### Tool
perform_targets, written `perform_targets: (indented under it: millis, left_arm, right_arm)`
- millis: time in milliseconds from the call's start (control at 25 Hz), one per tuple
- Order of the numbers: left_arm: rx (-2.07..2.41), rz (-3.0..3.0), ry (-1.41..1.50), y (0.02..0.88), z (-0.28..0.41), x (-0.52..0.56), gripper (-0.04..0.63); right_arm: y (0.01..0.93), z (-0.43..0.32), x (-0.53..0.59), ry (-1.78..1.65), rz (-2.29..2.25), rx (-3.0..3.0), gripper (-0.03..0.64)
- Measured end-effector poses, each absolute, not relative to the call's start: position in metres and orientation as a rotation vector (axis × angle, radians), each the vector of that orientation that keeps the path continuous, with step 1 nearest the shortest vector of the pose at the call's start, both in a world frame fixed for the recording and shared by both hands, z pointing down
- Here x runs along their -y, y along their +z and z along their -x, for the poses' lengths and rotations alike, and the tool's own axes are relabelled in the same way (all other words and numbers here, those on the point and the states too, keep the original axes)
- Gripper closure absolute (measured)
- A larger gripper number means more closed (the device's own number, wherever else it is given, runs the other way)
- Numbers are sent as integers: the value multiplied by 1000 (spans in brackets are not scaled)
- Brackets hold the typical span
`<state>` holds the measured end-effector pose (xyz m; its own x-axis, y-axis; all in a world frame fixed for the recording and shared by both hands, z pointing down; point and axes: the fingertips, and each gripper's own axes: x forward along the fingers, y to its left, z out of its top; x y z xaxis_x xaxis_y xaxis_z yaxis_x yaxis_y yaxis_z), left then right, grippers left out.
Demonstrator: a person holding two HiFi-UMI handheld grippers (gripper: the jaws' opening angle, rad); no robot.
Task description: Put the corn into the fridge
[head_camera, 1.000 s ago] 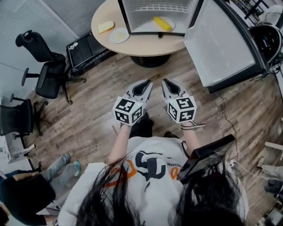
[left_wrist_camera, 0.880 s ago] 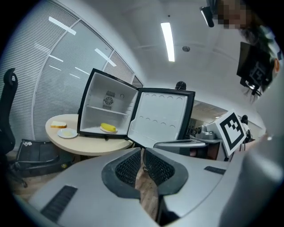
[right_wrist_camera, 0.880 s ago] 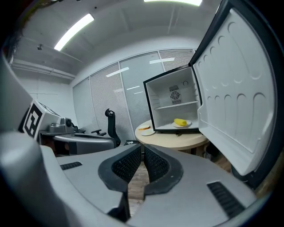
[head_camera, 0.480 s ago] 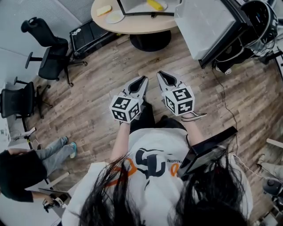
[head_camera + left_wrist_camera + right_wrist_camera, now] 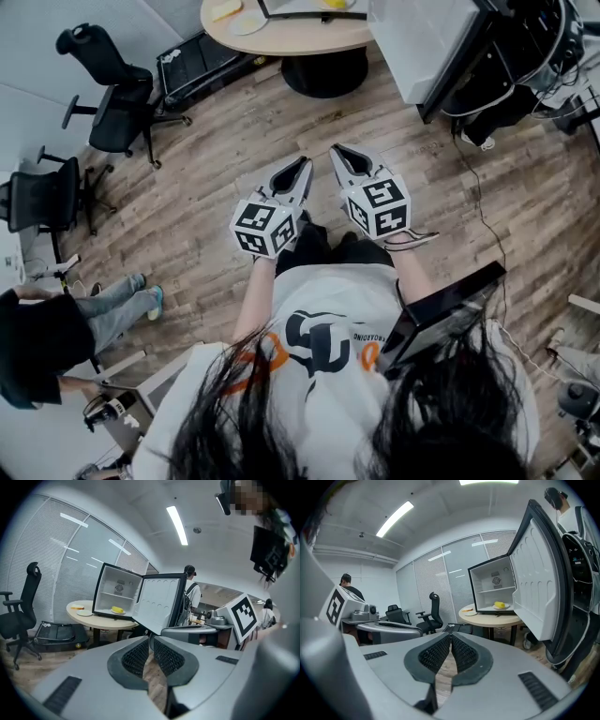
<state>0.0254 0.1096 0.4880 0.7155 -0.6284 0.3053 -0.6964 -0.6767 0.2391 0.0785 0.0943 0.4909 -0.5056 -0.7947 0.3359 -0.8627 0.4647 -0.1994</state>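
The yellow corn [image 5: 117, 610] lies on a small plate inside the open mini fridge [image 5: 116, 591], which stands on a round table [image 5: 89, 619]. In the right gripper view the corn [image 5: 500, 604] sits on the fridge's lower shelf, beside the swung-out door [image 5: 539, 583]. The head view cuts the fridge [image 5: 309, 9] off at the top edge. My left gripper [image 5: 302, 165] and right gripper [image 5: 339, 151] hang side by side over the wooden floor, well short of the table. Both are shut and empty; their tips meet in the left gripper [image 5: 151, 638] and right gripper [image 5: 450, 635] views.
A white plate [image 5: 248, 21] and a piece of bread [image 5: 225, 9] lie on the table [image 5: 281, 37]. Two black office chairs [image 5: 112, 103] stand at the left beside a flat black machine [image 5: 202, 70]. A person [image 5: 47, 337] crouches at lower left. Cables [image 5: 478, 202] trail at the right.
Both grippers have drawn back from the table together, still shut. The table and fridge have slid toward the top edge of the head view.
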Motion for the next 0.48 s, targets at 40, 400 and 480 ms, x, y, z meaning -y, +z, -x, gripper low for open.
perform_targets:
  millis: [40, 400, 480]
  left_arm:
    - [1031, -2589, 286, 488, -26, -111, 566]
    - [1022, -2621, 277, 476, -18, -117, 566]
    - [1016, -2626, 285, 476, -16, -117, 566]
  right_arm:
    - [490, -78, -95, 510, -1444, 2520, 589]
    - [477, -66, -98, 479, -1464, 2530, 592]
    - [476, -63, -98, 477, -1463, 2526, 594]
